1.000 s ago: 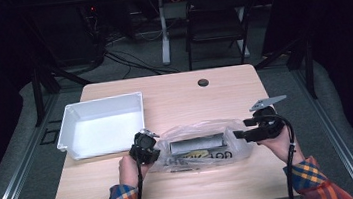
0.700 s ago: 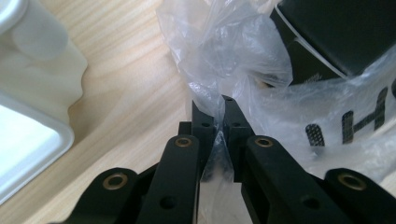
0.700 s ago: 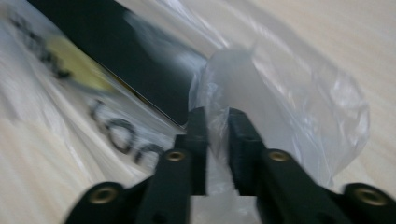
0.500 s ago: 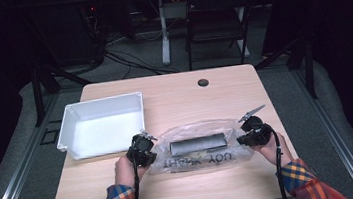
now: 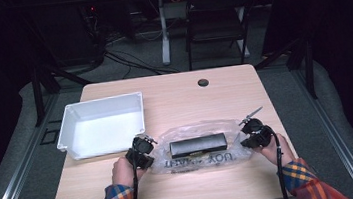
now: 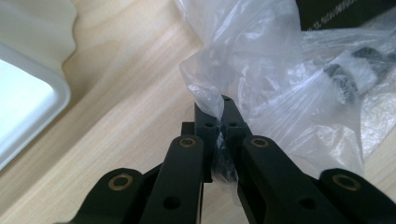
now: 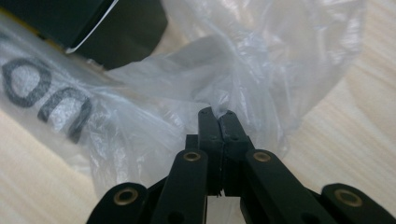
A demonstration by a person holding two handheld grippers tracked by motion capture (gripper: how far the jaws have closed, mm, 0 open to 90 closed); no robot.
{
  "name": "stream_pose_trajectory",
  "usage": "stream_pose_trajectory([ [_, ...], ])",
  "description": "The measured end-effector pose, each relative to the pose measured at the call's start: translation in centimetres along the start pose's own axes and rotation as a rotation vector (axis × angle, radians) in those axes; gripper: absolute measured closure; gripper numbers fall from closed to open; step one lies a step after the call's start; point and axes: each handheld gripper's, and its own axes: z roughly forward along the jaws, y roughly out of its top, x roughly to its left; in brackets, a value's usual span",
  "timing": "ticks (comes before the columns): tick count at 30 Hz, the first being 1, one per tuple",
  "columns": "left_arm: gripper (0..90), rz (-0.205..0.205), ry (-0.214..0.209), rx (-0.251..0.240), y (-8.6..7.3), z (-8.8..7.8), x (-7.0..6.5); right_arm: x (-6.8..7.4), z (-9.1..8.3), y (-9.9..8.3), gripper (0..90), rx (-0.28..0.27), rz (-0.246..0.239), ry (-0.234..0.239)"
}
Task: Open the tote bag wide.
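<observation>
A clear plastic bag (image 5: 198, 150) with grey lettering lies on the wooden table near the front edge, and a long black box (image 5: 198, 144) sits inside it. My left gripper (image 5: 146, 152) is at the bag's left end, shut on a pinch of the film (image 6: 219, 100). At the bag's right end my right gripper (image 5: 249, 135) is shut on the plastic bag (image 7: 233, 70) too, its jaws having just closed. The black box (image 7: 70, 23) shows beyond that gripper (image 7: 218, 113), through the film.
A white rectangular tray (image 5: 102, 125) stands at the left of the table (image 5: 205, 106), just behind my left gripper. A small round black grommet (image 5: 203, 82) is set in the table near its far edge. A chair and cables are on the floor beyond.
My right gripper came down and in from above the bag's right end and closed on the film. The left gripper stayed at the left end.
</observation>
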Motion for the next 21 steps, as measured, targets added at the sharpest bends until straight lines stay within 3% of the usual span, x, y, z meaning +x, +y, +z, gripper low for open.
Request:
stream_pose_trajectory([
  [3,89.2,0.011,0.011,0.033,-0.1,0.2,0.1,0.8,0.2,0.0,89.9,0.01,-0.033,-0.003],
  [6,88.0,0.011,0.008,0.036,-0.2,0.0,0.2,1.2,0.3,0.1,89.7,0.006,-0.055,-0.008],
  [9,76.3,0.011,0.002,0.024,-0.1,-0.9,0.3,1.0,0.2,0.2,89.2,0.01,-0.076,-0.014],
  [11,66.9,0.019,-0.008,-0.01,0.0,-2.0,0.3,0.9,0.4,0.1,88.7,-0.022,-0.052,-0.016],
  [14,49.8,0.02,-0.015,-0.052,0.1,-3.3,0.1,0.7,0.2,0.2,88.2,-0.012,-0.064,-0.007],
  [18,38.1,0.038,-0.03,-0.082,0.2,-4.7,-0.2,1.0,0.2,0.3,87.4,-0.032,-0.072,-0.009],
  [19,34.6,0.046,-0.033,-0.086,0.3,-5.0,-0.3,1.1,0.4,0.2,87.0,-0.061,-0.054,-0.002],
  [21,30.3,0.049,-0.04,-0.096,0.3,-5.4,-0.4,1.1,0.2,0.3,86.5,-0.047,-0.072,-0.001],
])
